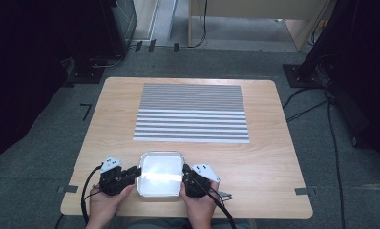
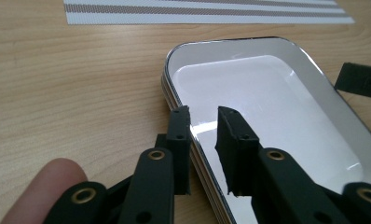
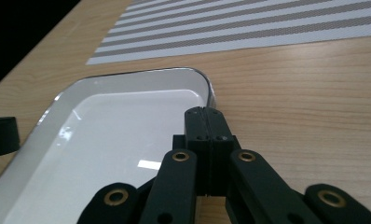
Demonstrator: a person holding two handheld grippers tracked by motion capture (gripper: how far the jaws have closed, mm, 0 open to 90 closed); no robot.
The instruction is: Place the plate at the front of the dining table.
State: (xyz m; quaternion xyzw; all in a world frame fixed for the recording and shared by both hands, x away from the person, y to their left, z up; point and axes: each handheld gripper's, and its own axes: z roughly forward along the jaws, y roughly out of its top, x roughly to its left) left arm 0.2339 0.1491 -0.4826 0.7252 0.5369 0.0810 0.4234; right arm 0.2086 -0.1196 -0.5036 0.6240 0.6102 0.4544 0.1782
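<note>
High view: a shallow white rectangular tray with rounded corners and a shiny rim (image 1: 147, 158) lies near the person's edge of the light wooden table (image 1: 269, 157), with nothing in it. Beyond it, well apart, a grey-and-white striped placemat (image 1: 191, 113) lies flat in the middle of the table. The left gripper (image 1: 131, 175) sits at the tray's left rim and the right gripper (image 1: 185, 177) at its right rim, each in a hand coming in from the bottom edge. Black cables trail from both grippers toward the person.

Left gripper view: the two black jaws straddle the tray's (image 2: 267, 88) near rim, one outside over the wood, the other inside above the white floor. A narrow gap stays between them with the rim (image 2: 170, 93) in it; the pads do not visibly press on it. A fingertip (image 2: 48, 182) shows at the lower left. The tray's glossy inside is bare, and the striped placemat (image 2: 207, 14) runs along the top. The other gripper's dark tip shows at the far right rim.

Right gripper view: the jaws are pressed fully together, nothing seen between them, their tips just beside the tray's (image 3: 104, 121) right rim over the wood. The tray floor carries only glints of light. The placemat (image 3: 249, 28) lies beyond.
</note>
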